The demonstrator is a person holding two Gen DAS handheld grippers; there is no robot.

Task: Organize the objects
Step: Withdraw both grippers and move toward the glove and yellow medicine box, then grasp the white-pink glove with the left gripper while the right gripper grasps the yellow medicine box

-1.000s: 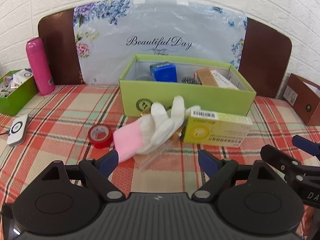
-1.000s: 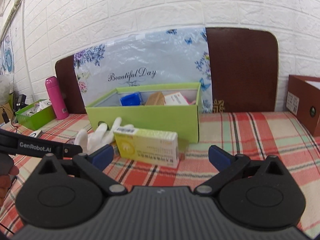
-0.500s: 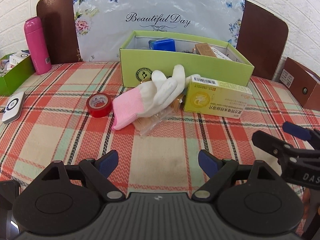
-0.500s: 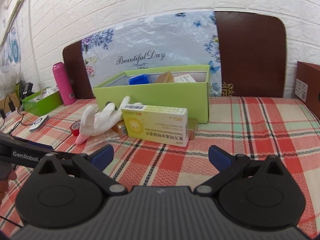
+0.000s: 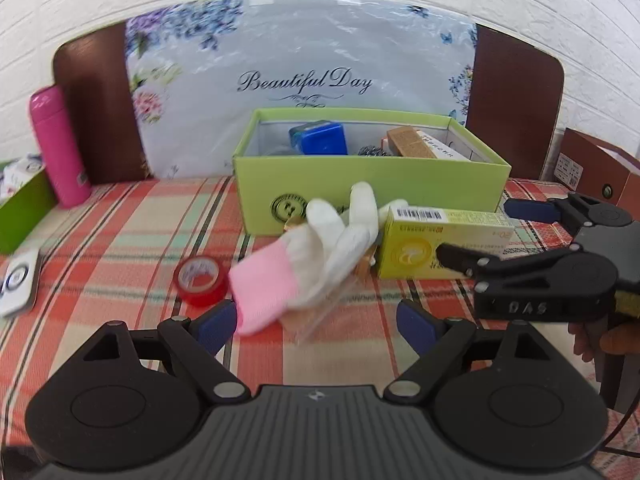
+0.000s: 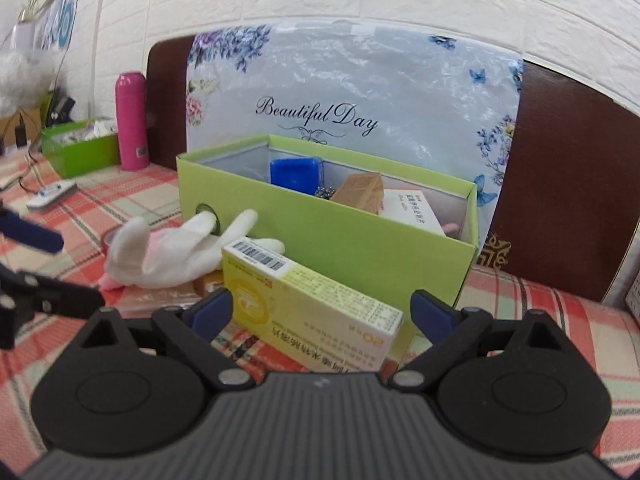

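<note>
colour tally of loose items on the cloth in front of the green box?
White/pink: 1, glove
Yellow: 1, carton
Red: 1, tape roll
Brown: 1, small item under the glove, mostly hidden
Clear: 1, plastic bag under the glove
Total: 5

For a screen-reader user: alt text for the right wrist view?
The open right gripper straddles a yellow medicine box lying on a plaid tablecloth before an open green box of items. A white glove lies to the left.
</note>
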